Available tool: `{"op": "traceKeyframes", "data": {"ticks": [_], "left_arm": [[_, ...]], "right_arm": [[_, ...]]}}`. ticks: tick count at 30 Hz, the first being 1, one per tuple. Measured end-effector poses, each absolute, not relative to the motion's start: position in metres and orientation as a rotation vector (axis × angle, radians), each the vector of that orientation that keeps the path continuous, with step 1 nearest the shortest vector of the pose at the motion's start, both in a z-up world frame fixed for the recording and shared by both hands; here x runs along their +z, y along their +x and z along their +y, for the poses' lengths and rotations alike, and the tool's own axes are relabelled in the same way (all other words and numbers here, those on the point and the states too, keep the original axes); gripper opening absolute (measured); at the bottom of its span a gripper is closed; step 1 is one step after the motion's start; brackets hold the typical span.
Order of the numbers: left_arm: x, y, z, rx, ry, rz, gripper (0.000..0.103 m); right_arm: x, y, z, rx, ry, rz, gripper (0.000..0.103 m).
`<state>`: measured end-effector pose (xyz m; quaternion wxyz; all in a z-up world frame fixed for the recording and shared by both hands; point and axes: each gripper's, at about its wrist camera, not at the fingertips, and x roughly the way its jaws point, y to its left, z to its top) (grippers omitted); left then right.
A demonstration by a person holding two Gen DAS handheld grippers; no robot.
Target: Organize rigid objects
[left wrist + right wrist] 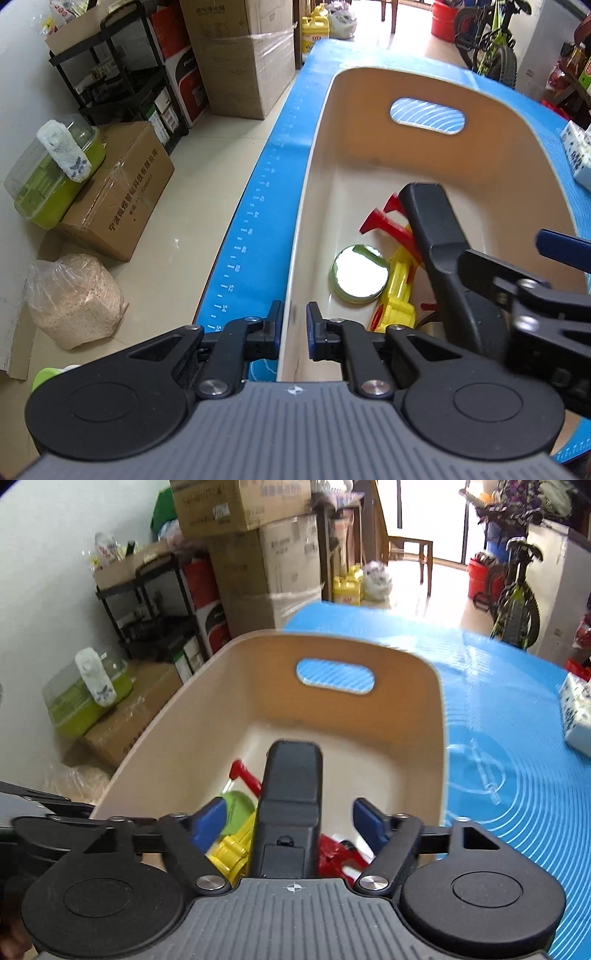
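Observation:
A beige plastic bin [317,155] [166,716] stands on the blue mat. My left gripper [294,326] is shut on the bin's near left rim. Inside the bin lie a yellow and red toy [397,280] [232,849], a round green tin with a mirror lid [360,273] [236,808], and a black remote control [439,243] [291,797]. My right gripper [291,821] [524,266] is open over the bin. The remote stands between its blue fingers [207,825] with gaps on both sides.
The blue mat [498,709] covers the table to the right of the bin. A white and blue patterned box [576,712] [578,155] lies at the right edge. Cardboard boxes, a black rack and a bag stand on the floor to the left.

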<state>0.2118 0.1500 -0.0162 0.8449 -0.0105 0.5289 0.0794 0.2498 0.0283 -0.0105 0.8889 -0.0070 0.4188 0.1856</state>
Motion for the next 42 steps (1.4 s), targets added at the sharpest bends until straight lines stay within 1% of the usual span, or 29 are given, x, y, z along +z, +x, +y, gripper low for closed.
{"op": "traceKeyframes", "data": {"ticks": [1,2,3,5,6,7,9,11,24,30,42], "left_arm": [[-0.014,0.211,0.150,0.170,-0.025,1.110,0.018],[-0.012,0.210,0.150,0.175,-0.024,1.105,0.035],[-0.009,0.209,0.149,0.183,-0.016,1.093,0.055],[-0.002,0.206,0.145,0.191,-0.005,1.058,0.069],[0.002,0.204,0.144,0.184,-0.007,1.043,0.070],[0.007,0.202,0.142,0.176,-0.010,1.030,0.070],[0.015,0.197,0.137,0.165,-0.005,1.007,0.075],[0.021,0.194,0.131,0.158,0.007,0.995,0.076],[0.057,0.156,0.097,0.152,0.054,0.966,0.077],[0.077,0.131,0.079,0.148,0.056,0.913,0.078],[0.085,0.078,0.034,0.144,0.044,0.857,0.078]], "right_arm": [[-0.006,0.247,0.025,0.387,-0.013,0.858,0.082],[-0.003,0.245,0.023,0.385,-0.014,0.850,0.083],[0.001,0.243,0.019,0.382,-0.012,0.843,0.084],[0.009,0.239,0.013,0.376,0.001,0.829,0.087],[0.012,0.237,0.008,0.370,0.007,0.823,0.092],[0.016,0.234,0.004,0.363,0.013,0.816,0.093],[0.023,0.228,-0.005,0.353,0.019,0.799,0.094],[0.029,0.223,-0.013,0.340,0.014,0.787,0.097],[0.063,0.176,-0.070,0.280,0.051,0.750,0.097],[0.079,0.145,-0.093,0.261,0.071,0.725,0.097],[0.094,0.083,-0.138,0.218,0.054,0.668,0.098]]}}
